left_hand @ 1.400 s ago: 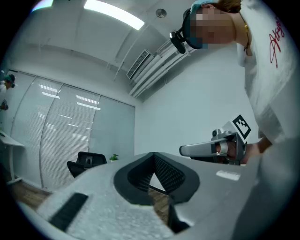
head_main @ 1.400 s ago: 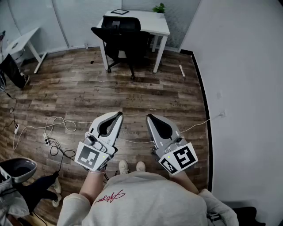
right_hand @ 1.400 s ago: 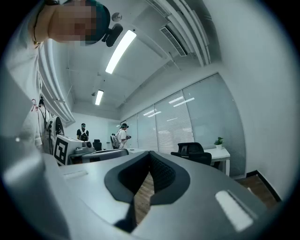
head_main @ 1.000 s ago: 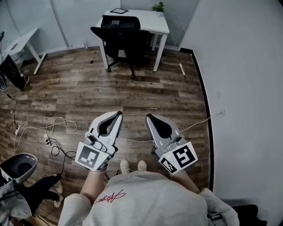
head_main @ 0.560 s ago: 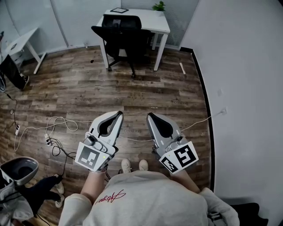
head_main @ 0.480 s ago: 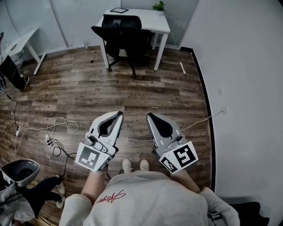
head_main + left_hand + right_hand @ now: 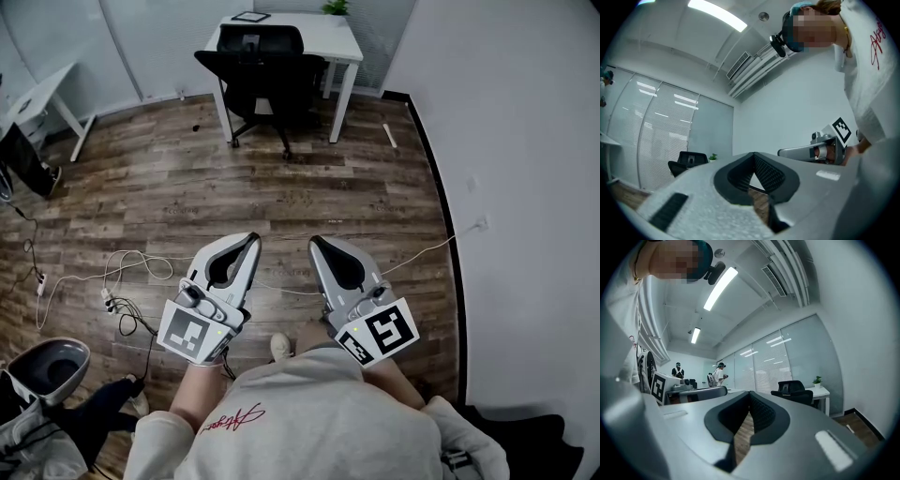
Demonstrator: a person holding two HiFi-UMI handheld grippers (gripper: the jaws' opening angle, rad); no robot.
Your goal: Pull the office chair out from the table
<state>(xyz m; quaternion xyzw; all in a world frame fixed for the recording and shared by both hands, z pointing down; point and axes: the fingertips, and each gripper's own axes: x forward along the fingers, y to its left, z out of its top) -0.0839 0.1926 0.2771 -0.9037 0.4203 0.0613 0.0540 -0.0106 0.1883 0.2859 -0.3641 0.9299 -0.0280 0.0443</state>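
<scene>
A black office chair (image 7: pixel 258 80) stands tucked against a white table (image 7: pixel 339 36) at the far end of the room. The chair's back faces me. Both grippers are held side by side low over the wooden floor, a long way short of the chair. My left gripper (image 7: pixel 251 242) is shut with nothing in it. My right gripper (image 7: pixel 317 244) is shut and empty too. In the left gripper view the chair (image 7: pixel 689 162) shows small beyond the shut jaws. The right gripper view shows the chair (image 7: pixel 793 391) and the table (image 7: pixel 823 392) ahead.
White and black cables (image 7: pixel 122 279) lie on the floor to the left. A second white desk (image 7: pixel 37 94) stands at the far left, and a grey seat (image 7: pixel 47 364) at the lower left. A grey wall (image 7: pixel 525 187) runs along the right. Two people (image 7: pixel 719 373) stand far off.
The person has stepped forward, so the chair and table sit slightly higher in the head view. Both grippers went forward with the person and stayed shut.
</scene>
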